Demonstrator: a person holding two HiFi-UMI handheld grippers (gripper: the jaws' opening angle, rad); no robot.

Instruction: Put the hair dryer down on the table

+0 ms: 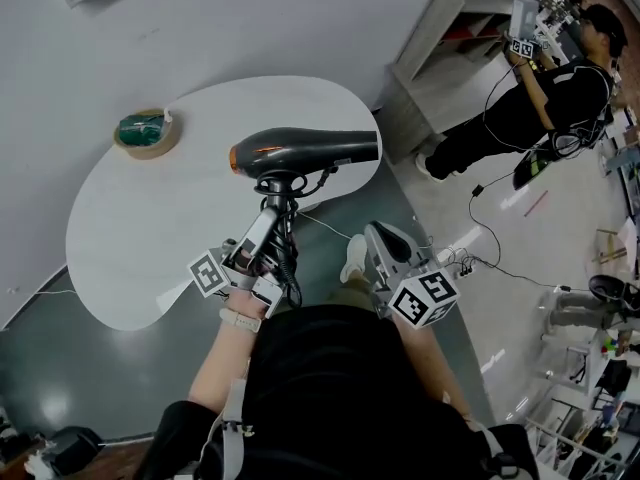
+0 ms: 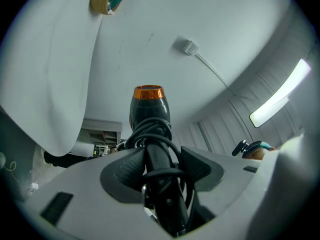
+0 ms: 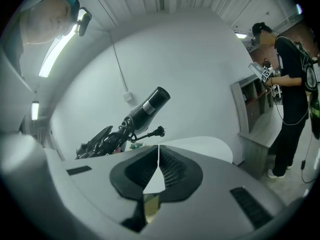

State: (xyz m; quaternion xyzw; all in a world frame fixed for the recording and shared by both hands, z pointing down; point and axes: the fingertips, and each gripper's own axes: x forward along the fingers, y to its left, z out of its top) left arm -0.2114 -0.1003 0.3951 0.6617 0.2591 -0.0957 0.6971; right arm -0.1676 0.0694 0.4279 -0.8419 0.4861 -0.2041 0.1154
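A dark grey hair dryer with an orange rear cap is held above the near edge of the white table, barrel level and pointing right. My left gripper is shut on its handle, with the black cord wound around handle and jaws. In the left gripper view the hair dryer rises straight ahead between the pads of my left gripper. My right gripper hangs to the right of the table, shut and empty. In the right gripper view my right gripper has its pads pressed together, and the hair dryer shows to the left.
A tape roll with something green in it lies at the table's far left. A person stands at the upper right beside a grey shelf unit. Cables trail over the floor on the right. A wall socket sits on the wall.
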